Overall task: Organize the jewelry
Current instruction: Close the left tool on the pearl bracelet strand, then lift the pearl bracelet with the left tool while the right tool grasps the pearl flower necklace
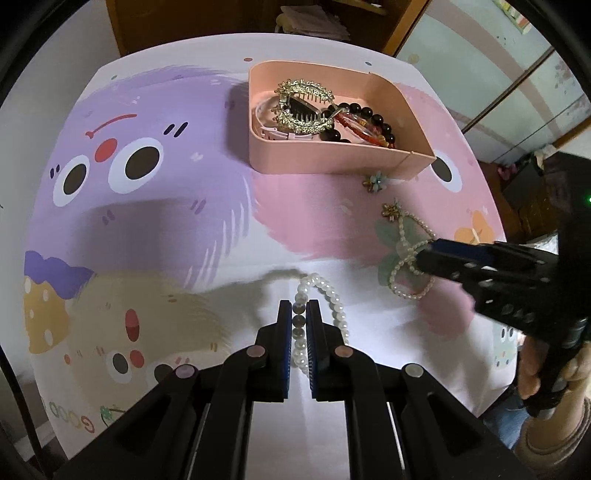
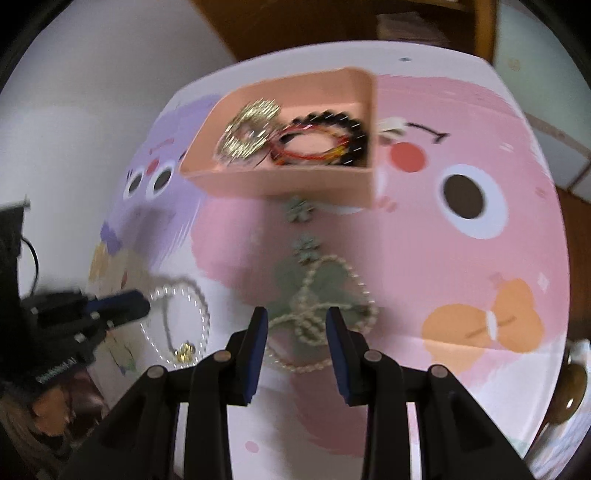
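My left gripper (image 1: 299, 308) is shut on a white pearl bracelet (image 1: 334, 295), which hangs looped from its pads just above the cartoon mat. The right wrist view shows the same left gripper (image 2: 142, 301) and pearl bracelet (image 2: 201, 306) at the left. Over a thin pearl necklace (image 2: 314, 325) lying knotted on the mat, my right gripper (image 2: 297, 321) stands open, with strands between the jaws. From the left wrist view the right gripper (image 1: 421, 260) reaches that necklace (image 1: 406, 254). A pink box (image 1: 402, 96) at the back holds a gold hair claw (image 1: 301, 103) and dark bead bracelets (image 1: 369, 112).
Two small flower earrings (image 1: 375, 182) (image 1: 391, 210) lie between the box and the necklace. A person's hand (image 1: 535, 369) holds the right gripper's handle. The printed mat (image 1: 147, 221) covers the table; wooden furniture (image 1: 221, 22) stands behind its far edge.
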Tool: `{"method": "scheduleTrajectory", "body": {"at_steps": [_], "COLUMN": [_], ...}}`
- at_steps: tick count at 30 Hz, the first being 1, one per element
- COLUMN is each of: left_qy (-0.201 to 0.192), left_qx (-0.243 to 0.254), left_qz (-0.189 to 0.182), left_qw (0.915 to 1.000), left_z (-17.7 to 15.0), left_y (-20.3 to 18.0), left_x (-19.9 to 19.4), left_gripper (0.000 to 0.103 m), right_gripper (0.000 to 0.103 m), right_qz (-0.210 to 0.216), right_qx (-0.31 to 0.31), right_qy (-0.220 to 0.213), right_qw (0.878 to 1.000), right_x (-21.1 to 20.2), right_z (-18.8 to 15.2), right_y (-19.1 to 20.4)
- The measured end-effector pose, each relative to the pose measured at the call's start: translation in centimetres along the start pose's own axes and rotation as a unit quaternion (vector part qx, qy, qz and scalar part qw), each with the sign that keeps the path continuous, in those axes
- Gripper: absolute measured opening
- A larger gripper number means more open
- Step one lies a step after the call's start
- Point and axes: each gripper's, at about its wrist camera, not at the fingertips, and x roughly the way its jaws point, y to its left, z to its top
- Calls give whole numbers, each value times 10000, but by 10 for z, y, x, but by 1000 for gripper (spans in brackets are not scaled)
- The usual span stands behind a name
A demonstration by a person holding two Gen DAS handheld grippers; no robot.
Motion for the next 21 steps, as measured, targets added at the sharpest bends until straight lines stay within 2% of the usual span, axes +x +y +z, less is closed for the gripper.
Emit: {"method": "scheduleTrajectory", "body": {"at_steps": [5,9,21], "left_qy": [79,74,-74], "left_qx": [-85,-152,-203], "left_qz": [-107,-222,-385], "left_qw": [9999,9996,9990], "left_z": [1,1,2], "left_y": [1,1,1], "left_x": [1,-3,-31], "left_gripper": [5,5,5], "right_gripper": [33,33,32], "right_qz": [-46,-412,-557], "right_qx": [-325,-674,-1300], "right_qy": [315,509,729], "right_qw": [9990,9956,9873], "right_x": [13,24,34], "right_z": [5,8,7], "right_y": [3,7,24]}}
